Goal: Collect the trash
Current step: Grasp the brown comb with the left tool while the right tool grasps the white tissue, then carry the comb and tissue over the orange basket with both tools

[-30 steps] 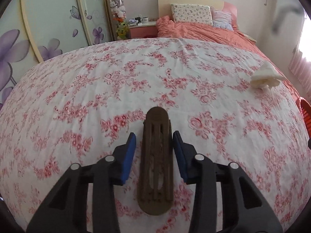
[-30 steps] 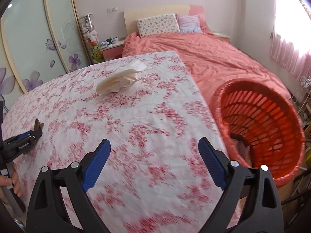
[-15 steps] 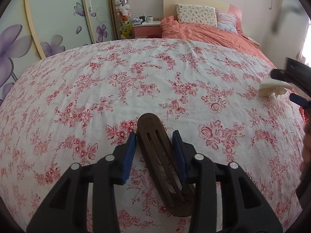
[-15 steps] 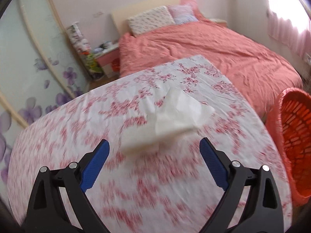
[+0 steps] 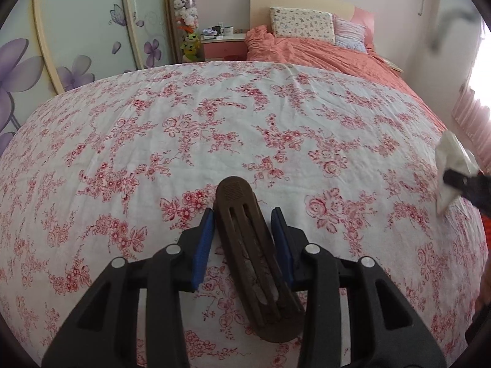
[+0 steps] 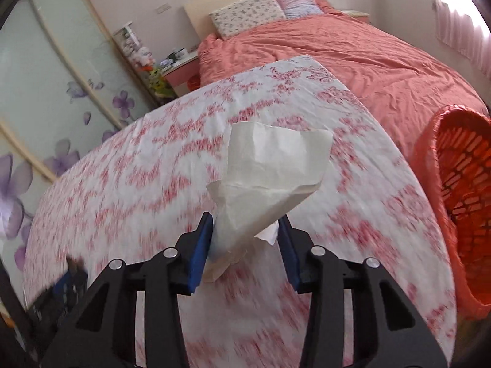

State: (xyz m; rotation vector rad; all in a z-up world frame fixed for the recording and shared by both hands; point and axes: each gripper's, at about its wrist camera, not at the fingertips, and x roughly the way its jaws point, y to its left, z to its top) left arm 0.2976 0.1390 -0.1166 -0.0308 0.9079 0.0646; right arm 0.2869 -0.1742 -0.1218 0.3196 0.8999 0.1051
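My left gripper (image 5: pixel 244 219) is shut on a brown slotted plastic piece (image 5: pixel 245 245), held tilted just above the flowered tablecloth (image 5: pixel 214 122). My right gripper (image 6: pixel 245 224) is shut on a crumpled white tissue (image 6: pixel 267 171), lifted off the cloth. The same tissue (image 5: pixel 451 165) and a dark part of the right gripper show at the right edge of the left wrist view. An orange trash basket (image 6: pixel 460 196) stands to the right of the table.
The table's right edge (image 6: pixel 408 165) borders the basket. Behind it is a bed with a salmon cover (image 6: pixel 353 49), pillows (image 5: pixel 302 24) and a pink nightstand (image 5: pixel 224 43). Sliding wardrobe doors with purple flowers (image 5: pixel 76 30) are at the left.
My right gripper moved to the tissue, closed on it and lifted it. My left gripper kept its hold on the brown piece, which tilted a little and moved slightly.
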